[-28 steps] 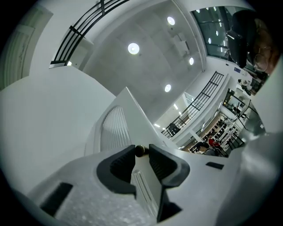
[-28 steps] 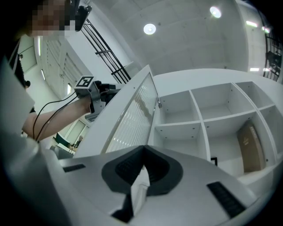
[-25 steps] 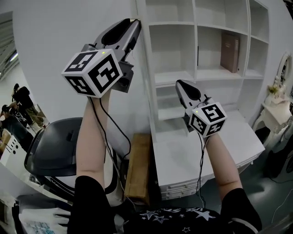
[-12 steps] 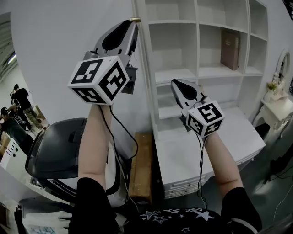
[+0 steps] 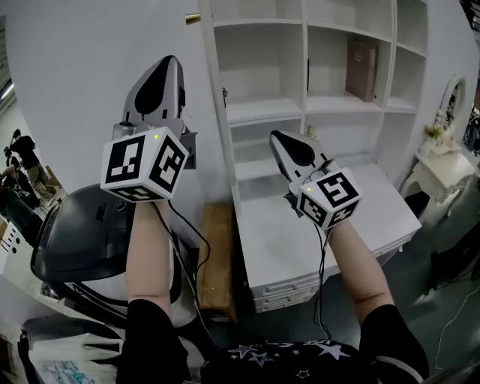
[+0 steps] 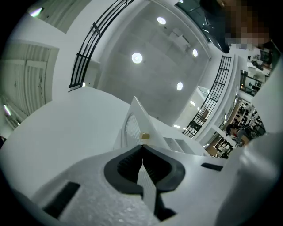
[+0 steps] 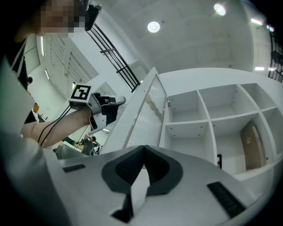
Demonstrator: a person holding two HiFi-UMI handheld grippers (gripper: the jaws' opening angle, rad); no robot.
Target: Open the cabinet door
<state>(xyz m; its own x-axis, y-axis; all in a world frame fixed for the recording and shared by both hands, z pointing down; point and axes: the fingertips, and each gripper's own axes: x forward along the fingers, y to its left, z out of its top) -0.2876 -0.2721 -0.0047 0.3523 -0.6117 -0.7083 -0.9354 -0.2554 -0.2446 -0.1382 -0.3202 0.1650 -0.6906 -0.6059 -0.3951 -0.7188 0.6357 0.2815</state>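
Cabinet door [image 5: 214, 112] swung out from the left side of the white shelving [image 5: 262, 112], edge-on in the head view, with a small brass knob [image 5: 193, 18] near its top on the outward face. From the right gripper view, the same door [image 7: 148, 114] standing open, with a ribbed panel set in its white frame.

Left gripper [image 5: 166, 64] raised on the door's outer side, pointing upward, short of the knob and not touching it. Jaws just been closing, now pressed together tip to tip with nothing between them. In the left gripper view [image 6: 142, 148], knob [image 6: 144, 136] just past the closed nose.

Right gripper [image 5: 279, 139] held up before the open shelves, above the white desk top [image 5: 300, 247]. Jaws likewise together and empty [image 7: 143, 149].

Brown book [image 5: 362, 69] upright on an upper right shelf, its cover print too small to read. Black-and-white square codes on both marker cubes [image 5: 145, 163] [image 5: 330, 196]. Wooden bench [image 5: 214, 255] and grey chair [image 5: 75, 240] low at the left
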